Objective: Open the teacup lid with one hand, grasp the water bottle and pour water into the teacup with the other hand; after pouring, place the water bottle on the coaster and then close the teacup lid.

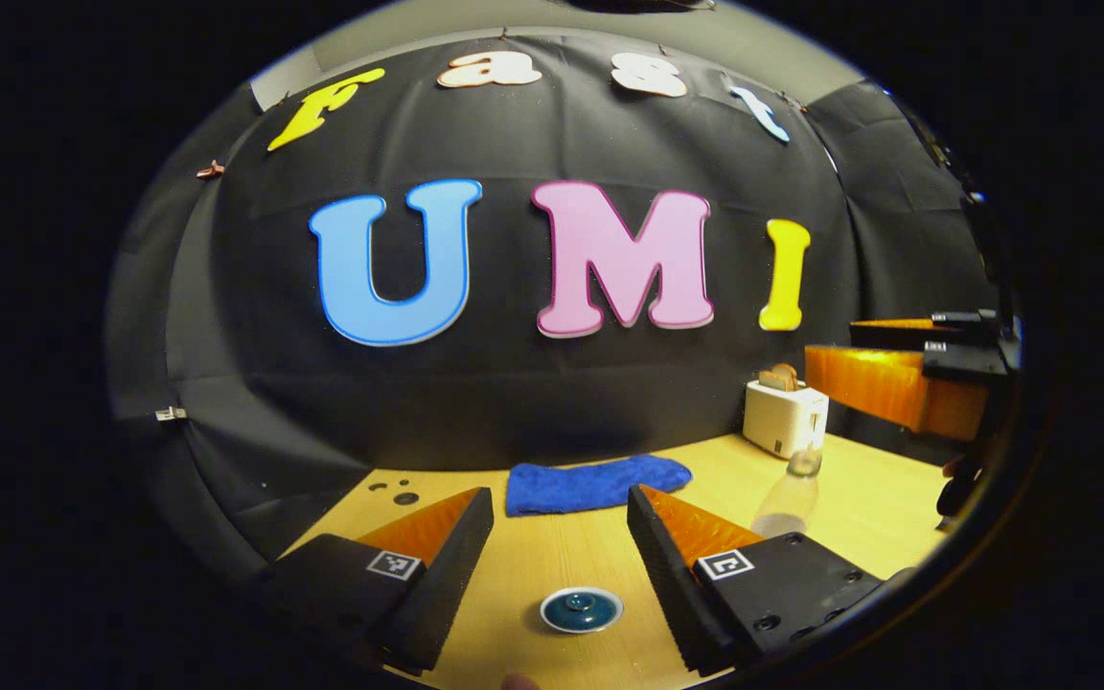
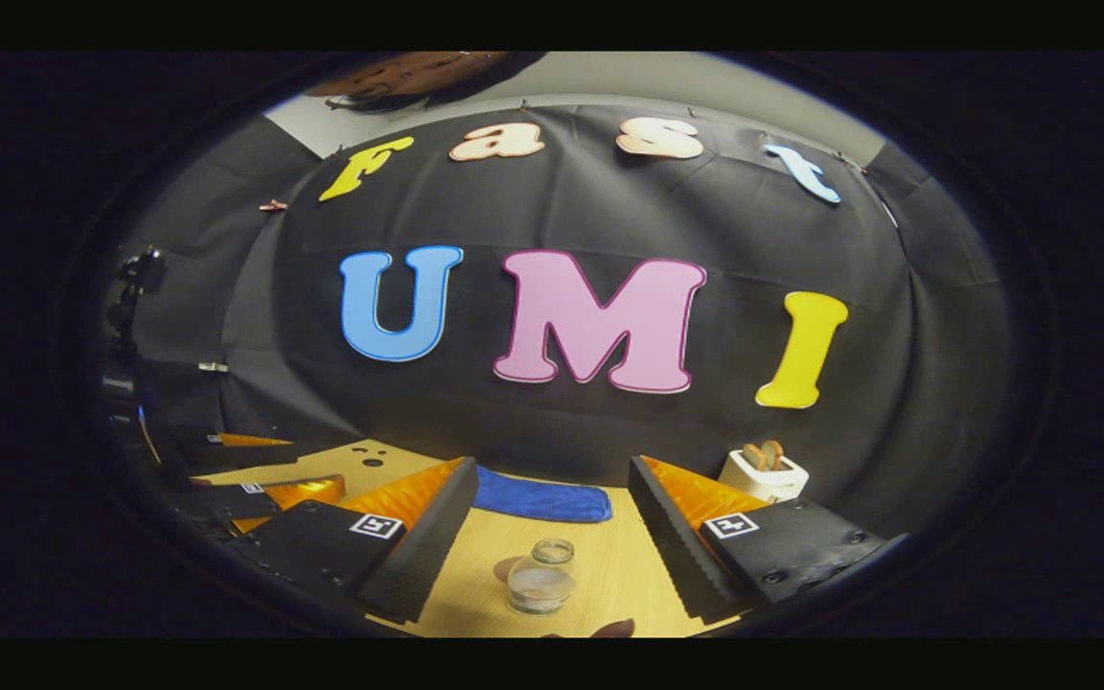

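Taking the blue towel [image 1: 595,484] as landmark and going left to right: in front of it and a little left sits the teacup lid [image 1: 582,609], still on its cup, framed between the widely spread fingers of the left gripper [image 1: 560,565]. Rightward, in front of the toaster [image 1: 785,418], stands the water bottle [image 2: 540,577], the right gripper [image 2: 552,537] hanging over it, fingers wide. Lowering the left gripper straight, centred on the knob, before squeezing should lift the lid cleanly.
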Available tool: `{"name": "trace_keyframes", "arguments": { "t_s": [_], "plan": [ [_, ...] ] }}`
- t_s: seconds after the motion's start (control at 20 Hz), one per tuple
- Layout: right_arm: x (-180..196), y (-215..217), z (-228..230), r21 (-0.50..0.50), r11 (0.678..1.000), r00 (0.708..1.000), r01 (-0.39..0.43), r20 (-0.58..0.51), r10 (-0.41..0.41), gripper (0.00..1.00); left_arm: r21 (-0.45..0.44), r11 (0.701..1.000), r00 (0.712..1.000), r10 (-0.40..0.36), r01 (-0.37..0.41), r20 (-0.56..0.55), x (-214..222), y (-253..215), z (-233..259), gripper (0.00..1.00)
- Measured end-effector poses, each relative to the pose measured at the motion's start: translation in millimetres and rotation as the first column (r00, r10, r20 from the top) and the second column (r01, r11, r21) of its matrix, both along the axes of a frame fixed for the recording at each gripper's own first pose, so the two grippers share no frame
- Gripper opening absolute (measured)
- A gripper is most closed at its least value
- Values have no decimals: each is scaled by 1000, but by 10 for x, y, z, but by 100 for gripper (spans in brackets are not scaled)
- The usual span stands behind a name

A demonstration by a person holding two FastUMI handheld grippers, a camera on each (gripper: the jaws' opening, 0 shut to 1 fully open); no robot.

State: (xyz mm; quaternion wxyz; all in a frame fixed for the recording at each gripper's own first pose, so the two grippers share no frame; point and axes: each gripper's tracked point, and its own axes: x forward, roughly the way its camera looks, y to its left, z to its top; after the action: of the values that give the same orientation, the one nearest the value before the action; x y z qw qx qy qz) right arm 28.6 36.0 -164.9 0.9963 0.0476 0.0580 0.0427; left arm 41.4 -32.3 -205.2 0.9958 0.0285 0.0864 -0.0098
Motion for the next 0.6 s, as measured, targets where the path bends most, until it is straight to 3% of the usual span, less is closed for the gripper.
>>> {"name": "trace_keyframes", "arguments": {
  "t_s": [0.3, 0.6],
  "plan": [
    [10, 98, -622, 17, 1000, 1000, 13, -21, -12, 98, -26, 1000, 997, -18, 16, -72, 148, -86, -862, 84],
    [-34, 84, -1039, 26, 1000, 997, 12, -79, -10, 98, -26, 1000, 987, -15, 11, -161, 248, -79, -1373, 70]
  ]
}}
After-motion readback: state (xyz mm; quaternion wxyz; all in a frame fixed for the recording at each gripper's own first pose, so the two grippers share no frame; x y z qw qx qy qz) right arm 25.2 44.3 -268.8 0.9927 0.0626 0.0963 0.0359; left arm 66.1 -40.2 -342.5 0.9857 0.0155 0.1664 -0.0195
